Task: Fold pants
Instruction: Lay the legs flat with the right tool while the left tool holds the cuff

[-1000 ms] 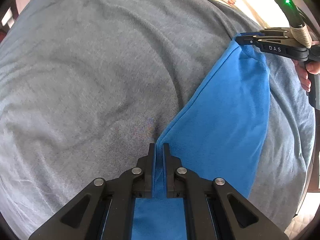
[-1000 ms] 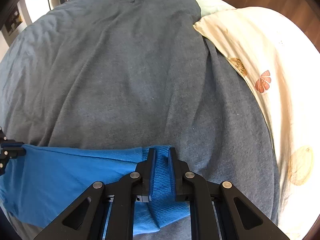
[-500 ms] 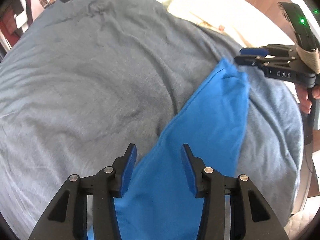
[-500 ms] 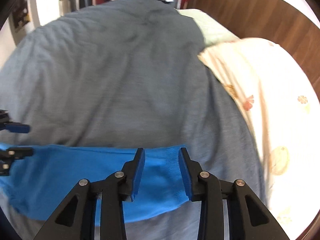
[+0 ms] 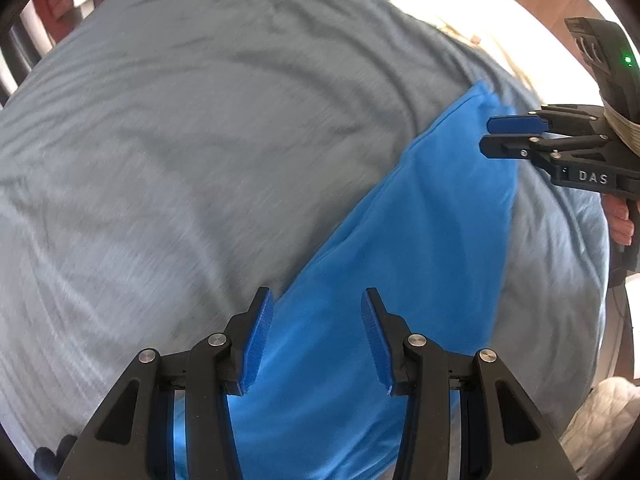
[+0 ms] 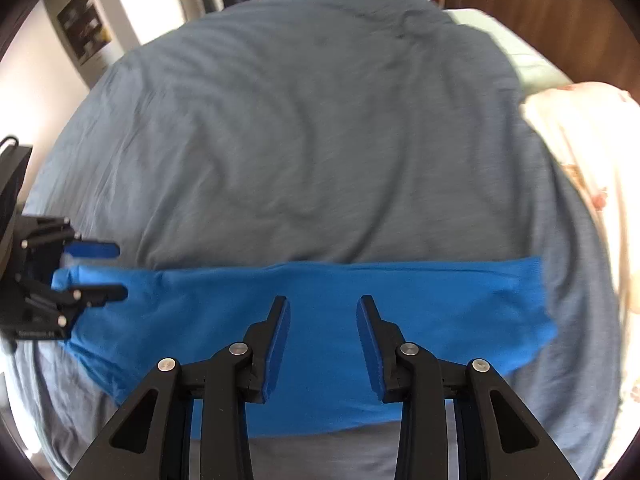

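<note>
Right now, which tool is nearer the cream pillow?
Right. The right tool is above the blue pants, nearer the pillow end; the left tool is above the pants' opposite end.

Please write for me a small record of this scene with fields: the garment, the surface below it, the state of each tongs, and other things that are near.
garment: blue pants, lying flat as a long folded strip
surface: grey bed cover, wrinkled
left tongs: open, above one end of the pants, nothing between the pads
right tongs: open, above the pants, nothing between the pads
contact: neither tongs grips the cloth
nearby: cream pillow with flower print at the edge of the bed; wooden headboard behind it
</note>
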The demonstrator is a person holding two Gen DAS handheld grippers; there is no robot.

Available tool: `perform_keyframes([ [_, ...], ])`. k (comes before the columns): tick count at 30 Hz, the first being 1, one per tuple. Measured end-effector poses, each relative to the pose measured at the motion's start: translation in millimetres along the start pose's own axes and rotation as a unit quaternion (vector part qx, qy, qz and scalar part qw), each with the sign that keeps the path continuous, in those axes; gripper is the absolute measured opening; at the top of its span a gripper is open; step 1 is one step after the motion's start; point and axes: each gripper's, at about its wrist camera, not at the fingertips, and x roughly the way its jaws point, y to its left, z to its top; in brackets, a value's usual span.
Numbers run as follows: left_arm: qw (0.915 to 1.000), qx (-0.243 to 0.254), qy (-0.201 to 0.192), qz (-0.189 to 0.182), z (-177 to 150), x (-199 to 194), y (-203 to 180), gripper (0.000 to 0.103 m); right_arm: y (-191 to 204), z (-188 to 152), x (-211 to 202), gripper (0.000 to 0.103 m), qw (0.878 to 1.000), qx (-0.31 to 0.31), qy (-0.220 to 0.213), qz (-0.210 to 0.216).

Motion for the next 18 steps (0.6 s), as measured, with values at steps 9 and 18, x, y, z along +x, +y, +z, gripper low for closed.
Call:
perform_keyframes([
  [9,0.9984,-0.024,0.029,-0.042,-18.2,34.8,41.3,0.039,42.2,3.6,35.1,0.035,0.999,0.015,0.024,0.015],
  [18,0.9984,-0.037,0.008,-0.042,-34.6,31.9,46.9,0.011,49.9,7.4,49.9,0.035,0.999,0.019,0.038,0.000],
])
